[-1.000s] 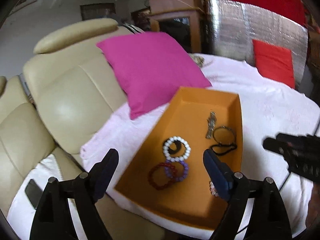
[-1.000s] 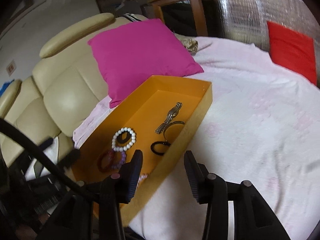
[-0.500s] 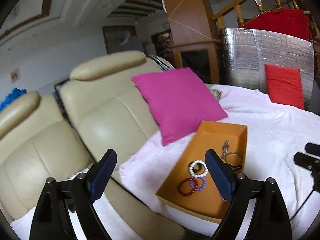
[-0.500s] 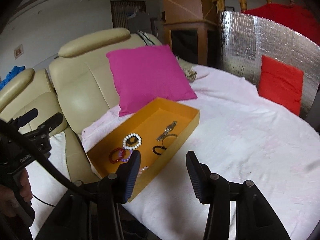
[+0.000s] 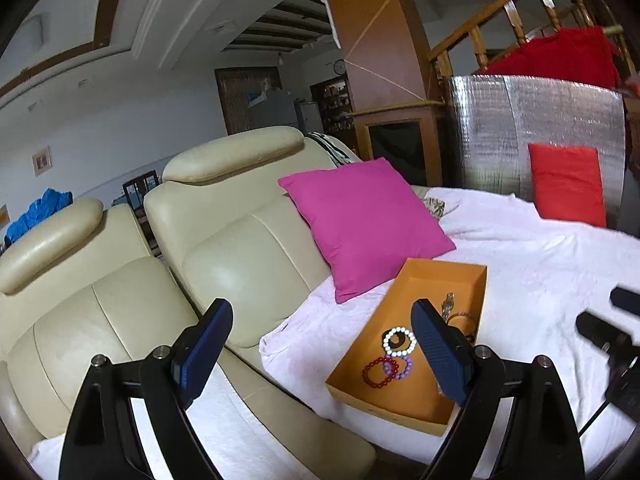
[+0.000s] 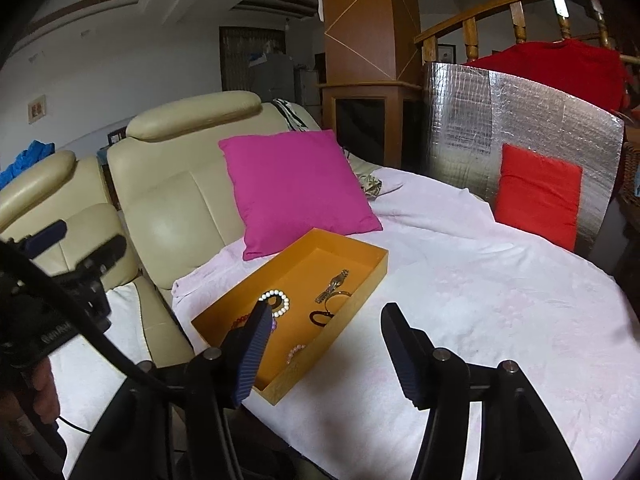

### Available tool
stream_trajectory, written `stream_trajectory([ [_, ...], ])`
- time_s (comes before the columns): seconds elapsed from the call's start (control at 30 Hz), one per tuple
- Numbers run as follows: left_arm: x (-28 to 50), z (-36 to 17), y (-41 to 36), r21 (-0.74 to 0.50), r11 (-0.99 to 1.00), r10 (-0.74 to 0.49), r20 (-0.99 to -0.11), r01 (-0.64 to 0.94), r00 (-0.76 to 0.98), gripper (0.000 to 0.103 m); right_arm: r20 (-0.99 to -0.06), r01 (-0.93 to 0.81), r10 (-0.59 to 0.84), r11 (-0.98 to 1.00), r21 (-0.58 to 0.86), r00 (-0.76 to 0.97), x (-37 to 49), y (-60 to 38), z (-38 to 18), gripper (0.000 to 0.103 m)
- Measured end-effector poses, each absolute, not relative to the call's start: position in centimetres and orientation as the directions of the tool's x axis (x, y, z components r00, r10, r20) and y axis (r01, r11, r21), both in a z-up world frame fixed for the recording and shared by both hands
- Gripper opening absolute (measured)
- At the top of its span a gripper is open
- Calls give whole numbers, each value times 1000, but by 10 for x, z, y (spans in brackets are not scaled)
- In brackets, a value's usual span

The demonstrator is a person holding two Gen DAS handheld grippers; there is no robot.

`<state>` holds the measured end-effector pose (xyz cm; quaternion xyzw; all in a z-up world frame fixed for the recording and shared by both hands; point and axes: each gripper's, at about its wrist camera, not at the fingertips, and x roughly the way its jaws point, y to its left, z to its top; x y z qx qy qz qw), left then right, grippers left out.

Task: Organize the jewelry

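- Your left gripper (image 5: 322,336) has its jaws spread wide and holds nothing; it hangs in the air, touching neither tray nor cloth.
- Your right gripper (image 6: 326,342) is likewise parted wide and empty, raised above the near edge of the table.
- The orange tray (image 6: 236,300) lies on the cloth just beyond and left of your right gripper's left finger; in the left wrist view the tray (image 5: 376,322) sits behind your left gripper's right finger.
- Inside the tray you can see a white bead bracelet (image 5: 398,342), with a red bead bracelet (image 5: 378,372) and a purple bead bracelet (image 5: 398,368) overlapping nearer to you.
- Farther in lie a metal watch (image 6: 332,286), a thin bangle, and a black loop (image 6: 320,317); a small pink bead bracelet (image 6: 295,351) rests near the tray's near right wall.
- The tray stands on a round table under a pale pink cloth (image 6: 480,280).
- A magenta cushion (image 6: 296,188) leans on the cream leather sofa (image 6: 168,208) just past the tray's far end.
- At the far right, a red cushion (image 6: 538,194) rests against a silver foil panel (image 6: 520,120), with a wooden railing above.
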<state>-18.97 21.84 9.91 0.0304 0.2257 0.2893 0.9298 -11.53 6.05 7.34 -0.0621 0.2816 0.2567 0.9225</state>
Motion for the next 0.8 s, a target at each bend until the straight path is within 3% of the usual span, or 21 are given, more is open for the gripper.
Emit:
stream_trajectory([
  [0.8, -189, 99, 229, 167, 815, 571, -396, -555, 719, 94, -575, -507, 434, 861, 40, 693, -109, 77, 62, 61],
])
